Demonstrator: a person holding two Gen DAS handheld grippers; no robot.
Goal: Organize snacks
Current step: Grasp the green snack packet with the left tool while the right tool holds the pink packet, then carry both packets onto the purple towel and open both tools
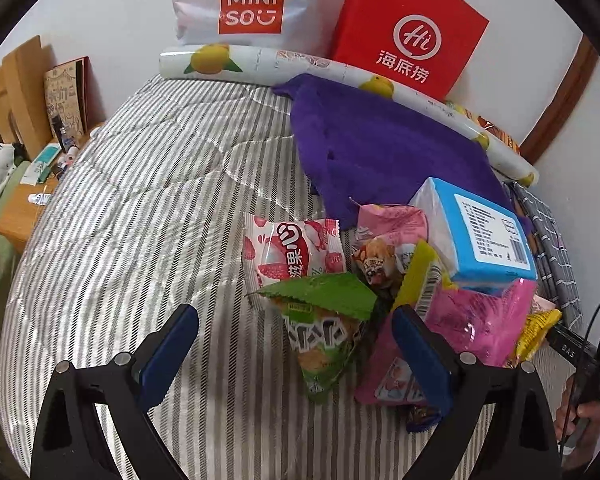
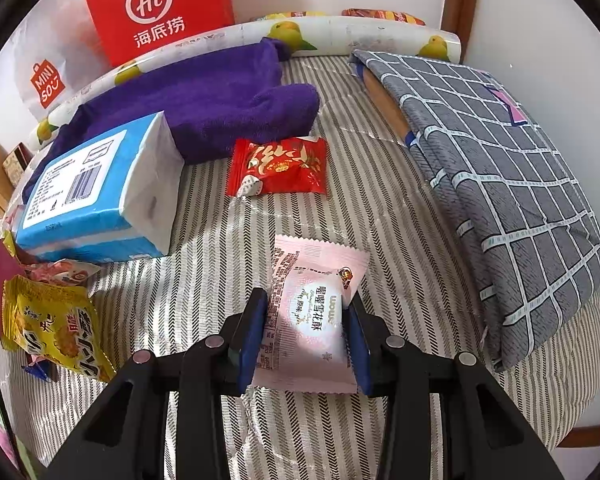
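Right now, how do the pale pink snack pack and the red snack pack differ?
The pale pink snack pack is clamped between the right gripper's pads; the red snack pack lies free on the striped quilt. The pink one is nearer the camera; the red sits beside the purple towel. Both are sealed pillow-style wrappers.

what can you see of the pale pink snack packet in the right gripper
The pale pink snack packet is a small glossy plastic pillow pack with crimped, serrated ends, printed with Chinese characters, small print on its left side and a little round emblem. It looks sealed and puffy. The right gripper pinches its sides between blue pads, above or on the striped bedspread; contact unclear.
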